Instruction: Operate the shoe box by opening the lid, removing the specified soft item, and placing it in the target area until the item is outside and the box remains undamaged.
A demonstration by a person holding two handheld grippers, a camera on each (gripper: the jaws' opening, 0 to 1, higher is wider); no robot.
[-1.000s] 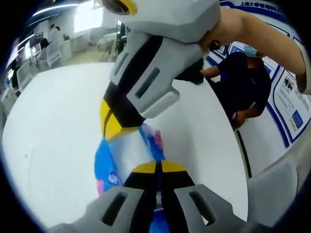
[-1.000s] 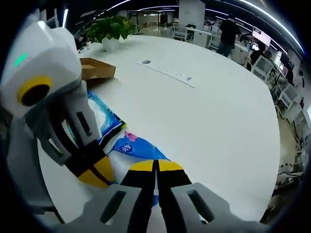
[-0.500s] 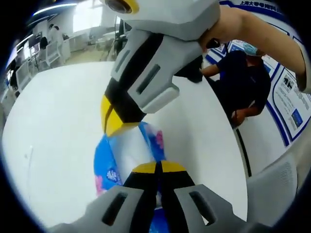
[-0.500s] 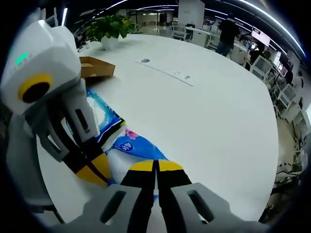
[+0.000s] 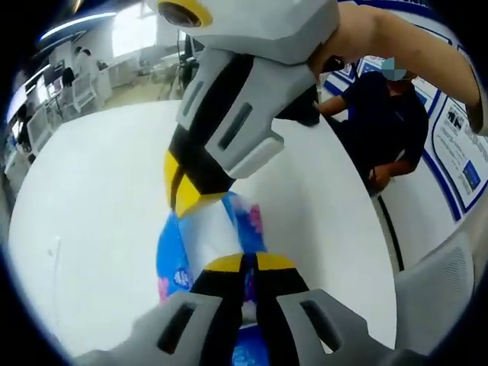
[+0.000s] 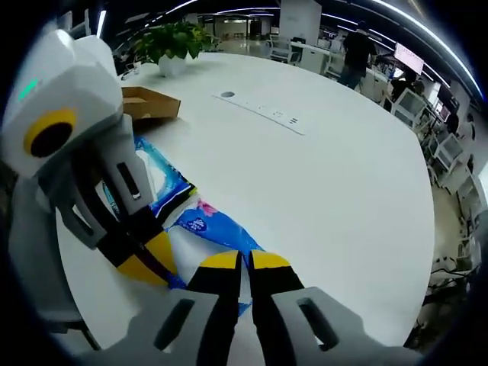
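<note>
A soft blue, white and pink tissue pack (image 5: 204, 235) lies low over the white table (image 5: 84, 206). In the left gripper view my left gripper (image 5: 245, 264) is shut on its near end. My right gripper (image 5: 187, 195) comes down from above and pinches the far end. In the right gripper view the same pack (image 6: 204, 226) runs from my right gripper (image 6: 244, 261), shut on it, to the left gripper (image 6: 149, 258) at the left. The brown cardboard shoe box (image 6: 149, 104) sits farther back on the table (image 6: 335, 183), apart from both grippers.
A potted plant (image 6: 172, 41) stands behind the box. A flat power strip (image 6: 264, 113) lies mid-table. A person in dark clothes (image 5: 387, 122) sits at the table's far edge, and a grey chair back (image 5: 438, 301) is near the right. People and desks fill the background.
Both views have shifted slightly with the hands. The pack stays held between the two grippers, and the box has not moved.
</note>
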